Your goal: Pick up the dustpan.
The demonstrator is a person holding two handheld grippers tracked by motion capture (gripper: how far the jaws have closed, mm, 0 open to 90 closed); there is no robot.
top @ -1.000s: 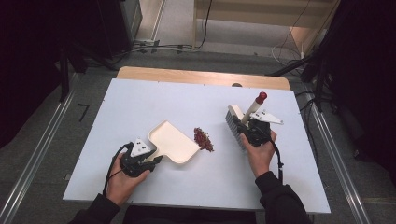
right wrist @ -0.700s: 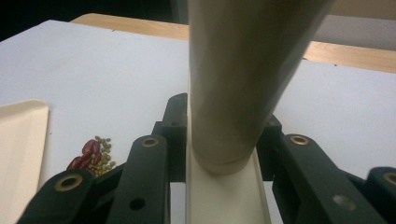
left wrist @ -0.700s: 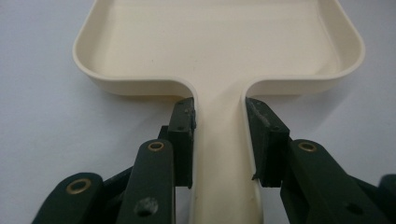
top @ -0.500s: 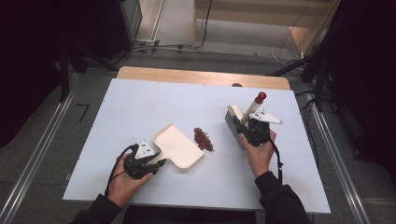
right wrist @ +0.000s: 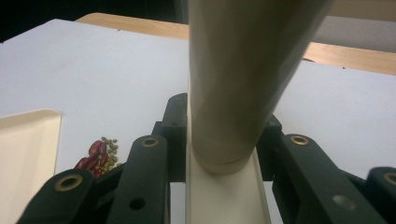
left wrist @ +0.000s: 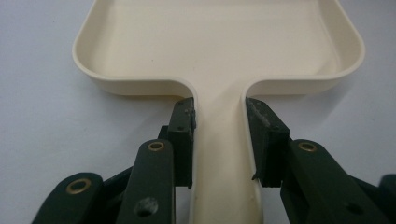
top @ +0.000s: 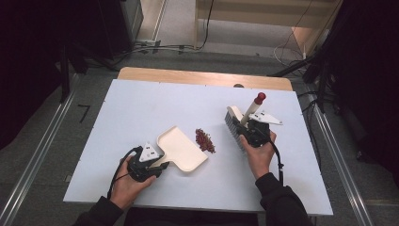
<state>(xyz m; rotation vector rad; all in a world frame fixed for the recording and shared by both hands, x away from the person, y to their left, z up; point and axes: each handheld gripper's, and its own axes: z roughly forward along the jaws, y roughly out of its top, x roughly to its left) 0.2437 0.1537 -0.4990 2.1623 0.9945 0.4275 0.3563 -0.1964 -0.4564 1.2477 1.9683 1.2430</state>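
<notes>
Item: your left hand-held gripper (top: 157, 165) pinched the cream plastic dustpan (top: 182, 149); your right hand-held gripper (top: 248, 131) pinched the cream bristle brush (top: 234, 126). Red-and-green spilled beans (top: 205, 140) lay at the pan's three o'clock. Risk: a hard sweep could scatter them across the white worktop (top: 141, 108).

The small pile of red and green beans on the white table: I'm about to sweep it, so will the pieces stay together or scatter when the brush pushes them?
The small pile of red and green beans looks loose, so it probably spreads. The round green ones may roll. All seem light.
</notes>
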